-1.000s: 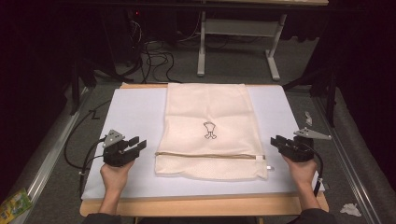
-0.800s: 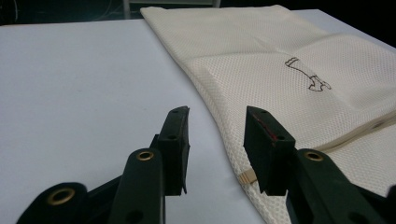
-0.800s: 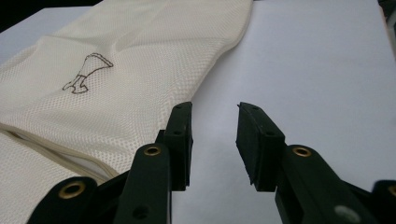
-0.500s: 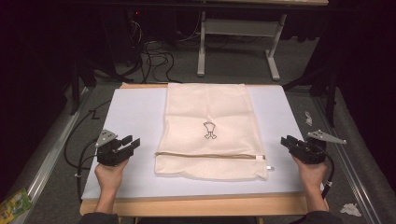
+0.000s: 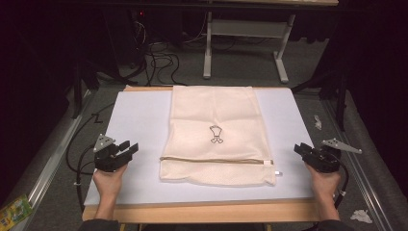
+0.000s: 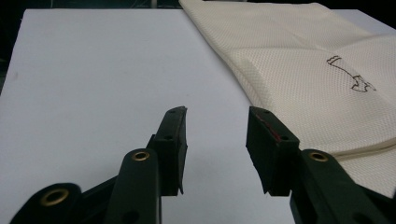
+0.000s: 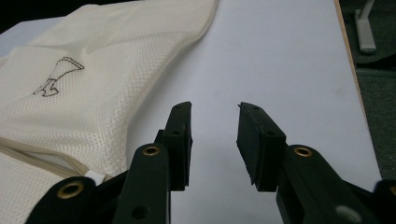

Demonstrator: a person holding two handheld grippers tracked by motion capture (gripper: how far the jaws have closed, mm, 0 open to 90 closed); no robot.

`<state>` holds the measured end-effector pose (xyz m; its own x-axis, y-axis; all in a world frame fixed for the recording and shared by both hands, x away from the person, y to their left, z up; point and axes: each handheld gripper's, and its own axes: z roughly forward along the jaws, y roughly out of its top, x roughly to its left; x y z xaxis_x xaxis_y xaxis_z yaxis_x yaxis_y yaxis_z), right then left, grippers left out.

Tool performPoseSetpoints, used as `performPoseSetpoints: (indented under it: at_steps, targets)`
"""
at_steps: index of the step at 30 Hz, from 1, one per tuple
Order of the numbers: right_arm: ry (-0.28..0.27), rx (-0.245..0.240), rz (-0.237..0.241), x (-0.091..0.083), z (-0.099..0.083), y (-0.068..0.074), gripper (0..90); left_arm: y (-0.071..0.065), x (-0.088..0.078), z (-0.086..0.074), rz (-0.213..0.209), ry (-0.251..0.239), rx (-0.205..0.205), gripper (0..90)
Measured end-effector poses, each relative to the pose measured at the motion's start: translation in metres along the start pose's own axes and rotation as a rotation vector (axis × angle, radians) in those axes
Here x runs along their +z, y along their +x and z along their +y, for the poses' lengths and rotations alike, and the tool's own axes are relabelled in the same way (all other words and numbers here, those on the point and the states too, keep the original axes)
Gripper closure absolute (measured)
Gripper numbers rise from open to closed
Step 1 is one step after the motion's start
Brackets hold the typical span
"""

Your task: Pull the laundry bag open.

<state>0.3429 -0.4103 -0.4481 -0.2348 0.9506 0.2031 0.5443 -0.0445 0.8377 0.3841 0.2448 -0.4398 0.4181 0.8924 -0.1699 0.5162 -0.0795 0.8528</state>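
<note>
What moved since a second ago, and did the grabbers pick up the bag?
Both hands drew outward, away from the mesh bag. The right gripper slid toward the table's right edge, the left gripper a little to the left, and its jaws have just been opening with nothing between them. Neither took hold of anything. The bag, zipped and flat, stayed put on the white board.
</note>
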Motion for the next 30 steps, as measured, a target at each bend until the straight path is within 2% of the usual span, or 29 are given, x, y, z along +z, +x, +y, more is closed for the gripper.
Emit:
performPoseSetpoints:
  at_steps: [7, 14, 22, 27, 30]
  targets:
    - [0.022, 0.007, -0.012, 0.008, -0.004, -0.003, 66.4, 0.003, 0.008, -0.003, 0.018, 0.007, -0.018, 56.9]
    - [0.043, -0.002, -0.018, 0.016, -0.005, -0.001, 66.3, 0.003, 0.017, -0.005, 0.026, 0.023, -0.017, 56.2]
    - [0.062, -0.02, -0.021, 0.026, -0.006, 0.002, 65.8, 0.004, 0.026, -0.007, 0.042, 0.039, -0.012, 54.8]
    - [0.071, -0.034, -0.027, 0.032, -0.006, 0.006, 65.8, 0.003, 0.031, -0.009, 0.048, 0.02, 0.0, 53.7]
    - [0.077, -0.043, -0.032, 0.037, -0.005, 0.009, 65.8, 0.002, 0.036, -0.01, 0.051, 0.029, 0.008, 53.4]
